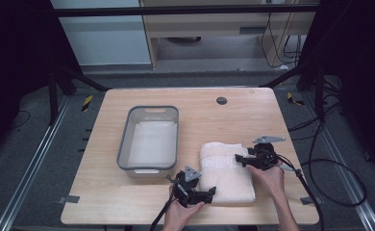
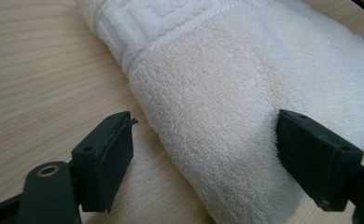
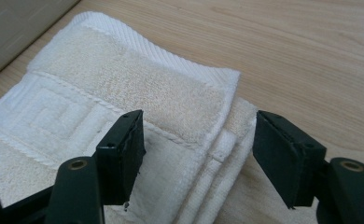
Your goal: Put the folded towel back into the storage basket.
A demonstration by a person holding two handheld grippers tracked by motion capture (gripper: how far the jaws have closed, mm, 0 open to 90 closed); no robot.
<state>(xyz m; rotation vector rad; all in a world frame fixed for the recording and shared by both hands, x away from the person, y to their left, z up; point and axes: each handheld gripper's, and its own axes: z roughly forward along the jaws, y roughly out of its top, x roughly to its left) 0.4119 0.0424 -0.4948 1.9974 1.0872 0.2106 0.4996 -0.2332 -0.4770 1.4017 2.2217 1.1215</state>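
Observation:
A folded cream towel with a woven key-pattern band lies on the wooden table, right of centre near the front. My left gripper is at the towel's front left corner. In the left gripper view it stands open, its jaws on either side of the towel's rounded fold. My right gripper reaches in from the right over the towel's far part. In the right gripper view it is open around the layered edge of the towel, one jaw above the towel and one beside it.
A grey plastic bin with something white lying flat inside stands left of the towel, close to my left gripper. A round black grommet sits at the table's back. Cables run across the floor on the right.

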